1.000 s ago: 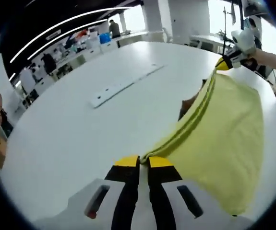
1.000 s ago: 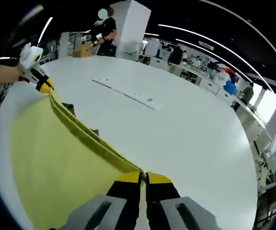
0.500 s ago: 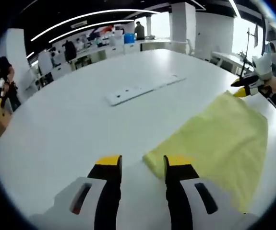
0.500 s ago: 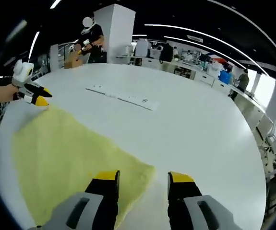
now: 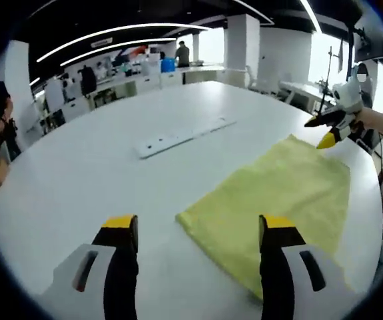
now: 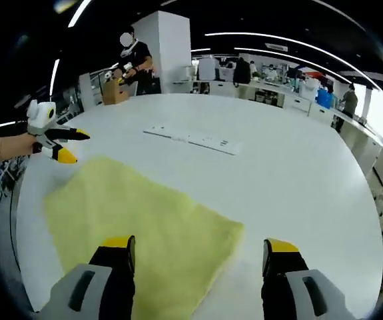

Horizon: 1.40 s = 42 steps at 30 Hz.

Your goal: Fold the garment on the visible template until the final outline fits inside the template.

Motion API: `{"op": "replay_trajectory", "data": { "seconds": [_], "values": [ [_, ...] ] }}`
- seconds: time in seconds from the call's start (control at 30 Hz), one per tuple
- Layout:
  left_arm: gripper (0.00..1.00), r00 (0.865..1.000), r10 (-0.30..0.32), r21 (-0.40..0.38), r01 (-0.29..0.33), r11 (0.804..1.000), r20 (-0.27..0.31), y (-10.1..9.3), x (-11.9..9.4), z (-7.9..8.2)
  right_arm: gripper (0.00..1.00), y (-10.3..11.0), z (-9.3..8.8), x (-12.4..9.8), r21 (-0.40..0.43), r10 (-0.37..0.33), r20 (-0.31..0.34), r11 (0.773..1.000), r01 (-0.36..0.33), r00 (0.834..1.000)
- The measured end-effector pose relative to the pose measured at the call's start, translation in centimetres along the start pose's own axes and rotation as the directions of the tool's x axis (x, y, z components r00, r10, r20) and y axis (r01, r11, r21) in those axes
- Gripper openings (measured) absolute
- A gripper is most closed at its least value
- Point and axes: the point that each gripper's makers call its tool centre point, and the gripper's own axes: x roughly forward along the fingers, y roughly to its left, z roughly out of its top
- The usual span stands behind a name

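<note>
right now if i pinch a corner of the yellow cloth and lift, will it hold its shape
Probably not: the yellow cloth lies flat and thin on the white table, so it would likely sag. It looks light. Its fuzzy-looking surface should grip rather than slip, though that is hard to tell.

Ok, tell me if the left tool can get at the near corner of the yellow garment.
Probably yes. The left tool is open, and the yellow garment lies flat on the white table, its corner just ahead between the jaws with nothing in the way.
</note>
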Motion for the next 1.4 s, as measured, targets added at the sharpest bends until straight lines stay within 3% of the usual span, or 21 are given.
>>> {"op": "replay_trajectory", "data": {
  "seconds": [0.23, 0.7, 1.07, 1.4],
  "values": [
    [0.78, 1.000, -0.026, -0.014, 0.026, 1.000, 0.013, -1.1, -1.7, -0.8, 0.79, 1.1, -0.9, -1.9, -0.022, 0.031, 0.000, 0.999, -0.031, 1.000],
    [0.74, 0.998, -0.038, -0.047, 0.040, 0.998, 0.044, -3.6, -4.9, -3.1, 0.75, 3.0, -3.2, -5.2, -0.024, 0.056, 0.028, 0.998, -0.056, 0.998],
    [0.59, 0.997, -0.074, -0.087, 0.075, 0.993, 0.017, -6.5, -6.2, -6.8, 0.67, 4.6, -5.8, -6.9, 0.006, 0.080, 0.042, 0.997, -0.080, 0.996],
    [0.40, 0.993, -0.111, -0.140, 0.114, 0.984, 0.028, -8.0, -6.6, -8.1, 0.61, 5.8, -7.9, -7.3, 0.026, 0.087, 0.028, 0.996, -0.087, 0.996]
  ]
}}
